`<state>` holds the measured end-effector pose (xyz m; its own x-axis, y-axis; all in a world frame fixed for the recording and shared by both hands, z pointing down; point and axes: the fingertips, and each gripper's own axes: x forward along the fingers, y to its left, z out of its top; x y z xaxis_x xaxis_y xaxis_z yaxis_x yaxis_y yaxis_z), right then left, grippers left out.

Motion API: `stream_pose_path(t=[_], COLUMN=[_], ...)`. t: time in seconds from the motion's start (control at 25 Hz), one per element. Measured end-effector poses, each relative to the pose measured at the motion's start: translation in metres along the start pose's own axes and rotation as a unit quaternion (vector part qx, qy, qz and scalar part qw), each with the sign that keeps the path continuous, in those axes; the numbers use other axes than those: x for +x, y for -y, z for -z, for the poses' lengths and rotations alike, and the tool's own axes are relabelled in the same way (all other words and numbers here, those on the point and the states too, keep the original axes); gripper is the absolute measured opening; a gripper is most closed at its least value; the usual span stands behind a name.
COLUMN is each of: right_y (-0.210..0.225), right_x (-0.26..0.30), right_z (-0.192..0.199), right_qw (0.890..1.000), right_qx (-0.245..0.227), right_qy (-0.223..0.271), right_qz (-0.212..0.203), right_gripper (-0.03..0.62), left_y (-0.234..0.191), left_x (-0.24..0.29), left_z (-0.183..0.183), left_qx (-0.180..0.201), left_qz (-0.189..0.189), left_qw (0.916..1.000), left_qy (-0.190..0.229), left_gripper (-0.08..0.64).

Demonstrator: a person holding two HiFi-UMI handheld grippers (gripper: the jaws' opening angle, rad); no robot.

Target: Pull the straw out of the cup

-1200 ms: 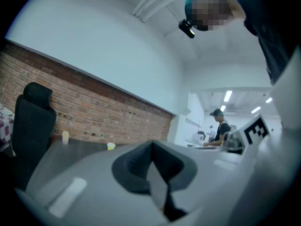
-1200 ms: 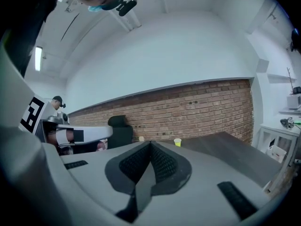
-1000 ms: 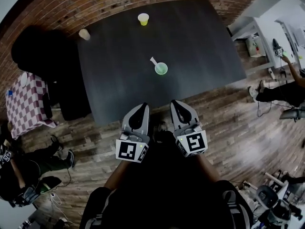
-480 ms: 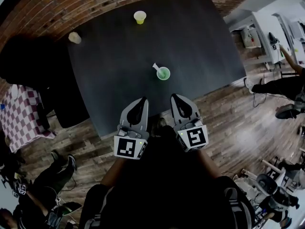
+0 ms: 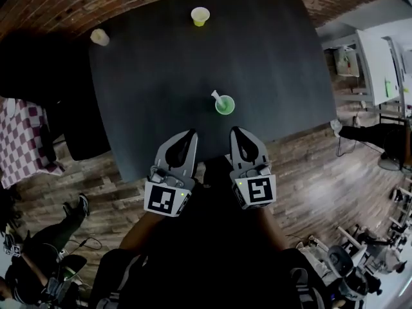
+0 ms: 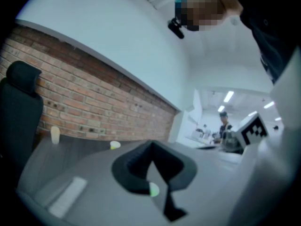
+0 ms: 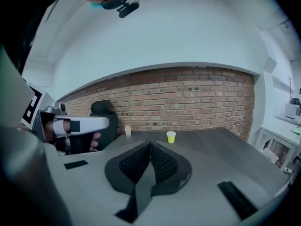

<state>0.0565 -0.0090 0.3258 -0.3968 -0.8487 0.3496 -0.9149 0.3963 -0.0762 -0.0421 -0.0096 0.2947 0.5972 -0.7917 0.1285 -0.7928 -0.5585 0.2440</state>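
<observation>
Desk [image 5: 161, 76]: dark top, fills the upper half of the head view, near edge just ahead of both grippers.

Left gripper [image 5: 187, 140]: held at the near edge, around 6 o'clock of the desk, tip pointing to 12. In the left gripper view its fingers [image 6: 136, 166] meet at the tips with nothing between them. A green speck shows through the slit below the tips, probably the cup beyond.

Right gripper [image 5: 241, 140]: beside the left one, same heading. Its fingers [image 7: 136, 164] are closed tip to tip, empty.

Green cup [image 5: 224, 105]: upright near desk centre, at 12 o'clock of the right gripper, apart from both grippers.

Yellow cup [image 5: 200, 15]: far edge, 12 o'clock. Pale cup [image 5: 99, 37]: far corner, about 10 o'clock. Neither seems to hold a straw.

Straw [image 5: 217, 97]: white, in the green cup, leaning out over the rim toward 11 o'clock.

Step in hand, by judgement: approach, with no contact yet. Next move calls for reaching forward, parting one set of fingers and closing them on the free upper end of the straw. The other gripper likely has to steady the cup, since it looks light and could lift or tip with the pull. Then draw along the straw's lean.
</observation>
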Motion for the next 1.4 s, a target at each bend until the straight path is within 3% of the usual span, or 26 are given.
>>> stream_pose_path(t=[0.32, 0.56, 0.88, 1.4], right_y=[0.020, 0.016, 0.029, 0.033], right_x=[0.029, 0.053, 0.069, 0.094], right_z=[0.028, 0.059, 0.088, 0.121], right_qw=[0.999, 0.997, 0.995, 0.990], right_qx=[-0.007, -0.012, -0.020, -0.051], right_qy=[-0.034, -0.056, -0.082, -0.116], right_qz=[-0.013, -0.046, -0.053, -0.055], right_gripper=[0.006, 0.006, 0.008, 0.008], left_y=[-0.013, -0.024, -0.017, -0.026], left_x=[0.020, 0.029, 0.040, 0.050], left_z=[0.045, 0.066, 0.101, 0.128], left_qx=[-0.035, -0.045, -0.052, -0.080], left_qz=[-0.043, -0.077, -0.082, -0.095], left_qw=[0.9976, 0.9954, 0.9941, 0.9902], left_qy=[-0.041, -0.037, -0.047, -0.063], left_gripper=[0.003, 0.003, 0.003, 0.003])
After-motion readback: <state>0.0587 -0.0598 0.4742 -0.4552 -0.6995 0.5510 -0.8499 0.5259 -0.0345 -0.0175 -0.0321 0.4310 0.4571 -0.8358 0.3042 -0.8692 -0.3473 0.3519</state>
